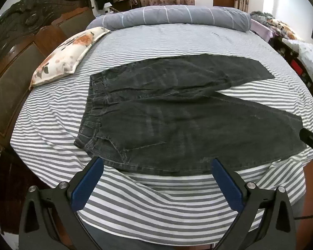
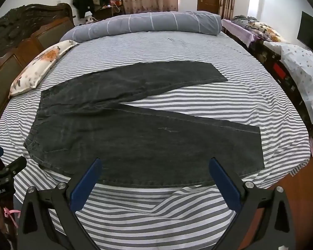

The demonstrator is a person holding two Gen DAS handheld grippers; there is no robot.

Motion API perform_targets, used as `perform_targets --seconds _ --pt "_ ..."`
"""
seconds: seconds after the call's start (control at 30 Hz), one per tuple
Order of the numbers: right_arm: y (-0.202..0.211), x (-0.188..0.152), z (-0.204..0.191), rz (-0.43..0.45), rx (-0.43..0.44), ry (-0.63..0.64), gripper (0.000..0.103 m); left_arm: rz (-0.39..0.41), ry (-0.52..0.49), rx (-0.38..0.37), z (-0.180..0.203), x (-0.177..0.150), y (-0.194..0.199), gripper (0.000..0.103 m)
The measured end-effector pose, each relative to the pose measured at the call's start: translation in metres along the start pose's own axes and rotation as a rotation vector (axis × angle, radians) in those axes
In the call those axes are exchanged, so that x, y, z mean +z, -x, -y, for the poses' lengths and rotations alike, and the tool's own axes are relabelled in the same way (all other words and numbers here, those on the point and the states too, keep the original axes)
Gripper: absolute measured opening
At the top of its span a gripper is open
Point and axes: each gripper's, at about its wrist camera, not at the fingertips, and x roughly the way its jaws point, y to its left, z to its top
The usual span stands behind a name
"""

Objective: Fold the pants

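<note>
Left wrist view: we hold left gripper spread wide, empty, blue pads just short of dark denim pants lying flat on striped sheet.

Right wrist view: right gripper equally wide, empty, hovering at near leg hem; pants legs splayed in V; floral pillow left.

The right gripper is cut off by the frame edge, right of the left claw. The left gripper is likewise clipped, left of the right claw; neither opening can be judged there.
</note>
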Motion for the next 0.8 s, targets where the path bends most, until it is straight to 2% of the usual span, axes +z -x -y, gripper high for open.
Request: perform_targets --seconds 0.43,0.8 --pt "0.0043 0.0008 0.0053 0.024 -0.032 0.006 0.1 0.008 -0.009 -0.009 0.0016 -0.0031 -0.005 0.096" --pt "-0.001 0.0013 0.0093 0.012 0.007 -0.008 0.1 0.032 -0.034 -0.003 0.0074 -0.0024 -0.0041 0.096"
